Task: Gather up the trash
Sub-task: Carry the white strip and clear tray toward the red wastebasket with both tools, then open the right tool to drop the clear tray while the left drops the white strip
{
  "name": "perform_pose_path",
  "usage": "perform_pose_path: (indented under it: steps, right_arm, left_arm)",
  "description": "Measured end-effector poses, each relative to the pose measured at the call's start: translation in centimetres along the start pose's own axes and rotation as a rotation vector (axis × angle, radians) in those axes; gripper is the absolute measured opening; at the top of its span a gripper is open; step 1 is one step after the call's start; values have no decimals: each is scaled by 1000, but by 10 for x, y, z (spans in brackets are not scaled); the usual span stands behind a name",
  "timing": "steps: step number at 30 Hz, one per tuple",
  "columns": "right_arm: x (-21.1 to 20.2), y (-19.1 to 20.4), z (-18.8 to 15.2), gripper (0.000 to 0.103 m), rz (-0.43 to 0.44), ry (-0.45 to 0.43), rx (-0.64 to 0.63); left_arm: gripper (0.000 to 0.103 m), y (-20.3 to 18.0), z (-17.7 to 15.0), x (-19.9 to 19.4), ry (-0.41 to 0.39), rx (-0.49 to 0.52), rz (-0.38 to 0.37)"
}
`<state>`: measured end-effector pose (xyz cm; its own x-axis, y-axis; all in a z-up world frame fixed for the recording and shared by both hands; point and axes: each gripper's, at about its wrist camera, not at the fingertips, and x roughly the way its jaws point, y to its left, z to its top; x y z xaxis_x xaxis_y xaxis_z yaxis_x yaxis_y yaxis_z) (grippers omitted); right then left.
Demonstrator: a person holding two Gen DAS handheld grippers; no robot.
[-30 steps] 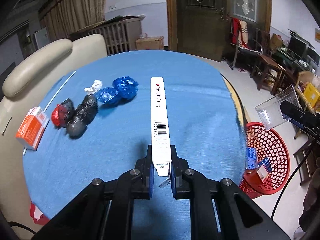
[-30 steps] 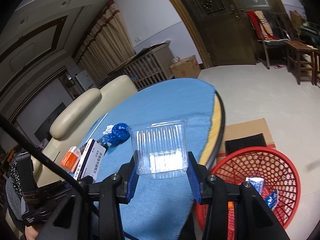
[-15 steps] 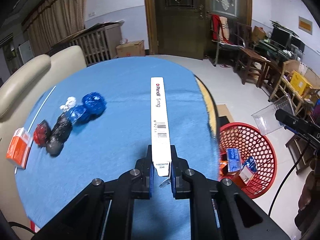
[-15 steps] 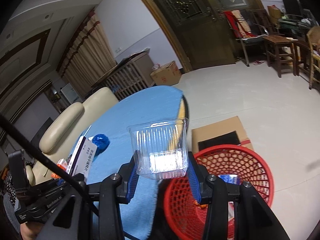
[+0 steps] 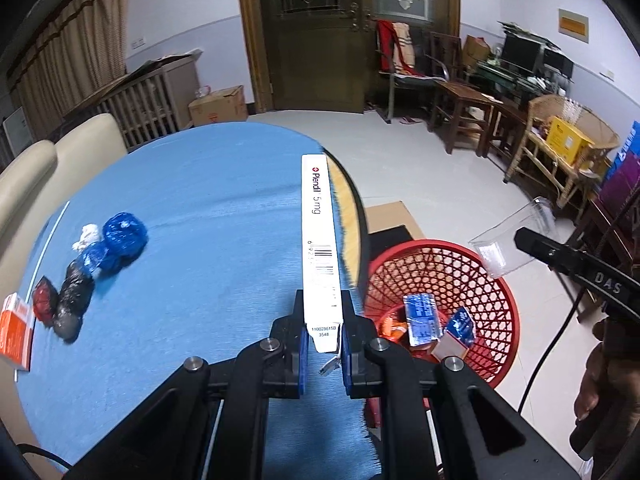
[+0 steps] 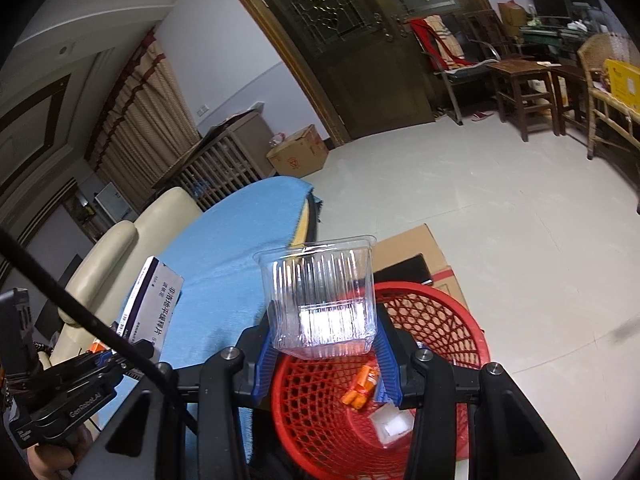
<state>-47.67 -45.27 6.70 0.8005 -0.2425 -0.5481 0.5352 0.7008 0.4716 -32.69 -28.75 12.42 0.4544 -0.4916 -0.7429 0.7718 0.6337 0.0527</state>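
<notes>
My left gripper (image 5: 323, 344) is shut on a long white medicine box (image 5: 319, 240), held edge-up over the table's right edge. My right gripper (image 6: 326, 350) is shut on a clear ribbed plastic tub (image 6: 320, 300), which hangs above the red mesh basket (image 6: 432, 320). In the left wrist view the red basket (image 5: 448, 272) stands on the floor to the right of the table, with small blue boxes (image 5: 422, 318) inside, and the clear tub (image 5: 508, 240) hovers over its far rim. On the blue tablecloth (image 5: 192, 200) lie crumpled blue wrappers (image 5: 120, 240), black wads (image 5: 74, 292), a red wad (image 5: 44, 298) and an orange box (image 5: 14, 334).
A flattened cardboard sheet (image 6: 412, 244) lies on the floor behind the basket. A cream sofa (image 5: 52, 156) borders the table's left side. Wooden chairs (image 5: 464, 112) and a dark door (image 5: 316, 32) stand at the back. A person's hand (image 5: 600, 380) holds the right tool.
Both grippers have swung to the right, off the table and toward the red basket. The clear tub has come over the basket; the white box now nears the table's edge.
</notes>
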Motion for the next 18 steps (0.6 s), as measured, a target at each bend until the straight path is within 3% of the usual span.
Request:
perform_pose_path:
  steps: [18]
  right_arm:
    - [24,-38,-20,47,-67,101,56]
  left_arm:
    - [14,-39,3,17,35,64,-65]
